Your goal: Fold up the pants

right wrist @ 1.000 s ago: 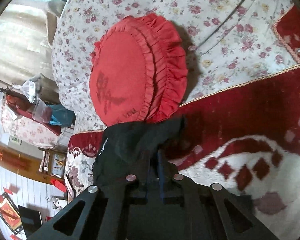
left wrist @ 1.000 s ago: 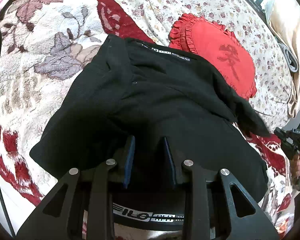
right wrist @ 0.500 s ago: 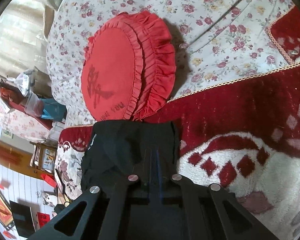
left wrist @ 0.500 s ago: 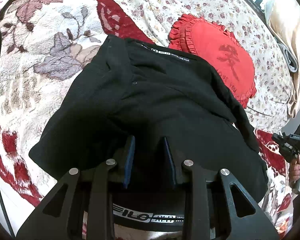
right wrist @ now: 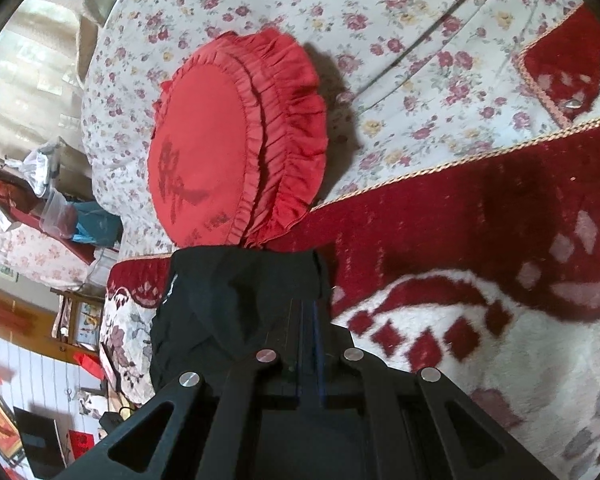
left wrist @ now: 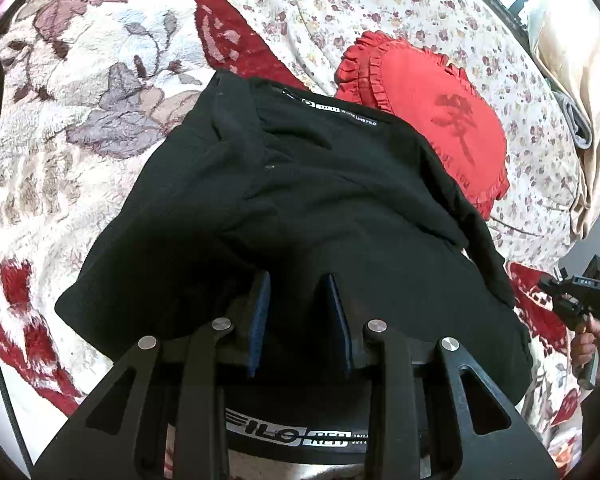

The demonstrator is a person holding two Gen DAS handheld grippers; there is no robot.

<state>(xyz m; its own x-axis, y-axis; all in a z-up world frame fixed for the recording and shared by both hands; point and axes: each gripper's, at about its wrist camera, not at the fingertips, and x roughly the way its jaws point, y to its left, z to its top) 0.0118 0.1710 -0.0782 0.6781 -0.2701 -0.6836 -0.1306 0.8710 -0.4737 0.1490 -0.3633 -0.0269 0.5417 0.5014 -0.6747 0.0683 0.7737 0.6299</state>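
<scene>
The black pants [left wrist: 300, 216] lie bunched on the red-and-white blanket [left wrist: 80, 80], filling the centre of the left wrist view, waistband lettering at the lower edge and again near the top centre. The left gripper [left wrist: 298, 316], at the bottom centre, has its blue pads parted a little with dark cloth lying between them; I cannot tell whether they pinch it. In the right wrist view the right gripper [right wrist: 306, 344], bottom centre, has its fingers pressed together on a fold of the pants, which drape off to the left of it. The red ruffled cushion [right wrist: 236, 140] sits just beyond, its lower edge meeting the cloth. Likely risks: the thin pinch slips and the fold drops crooked; the carried layer drags against the cushion; or the left side, if loose, lets the pile shift on the plush blanket
</scene>
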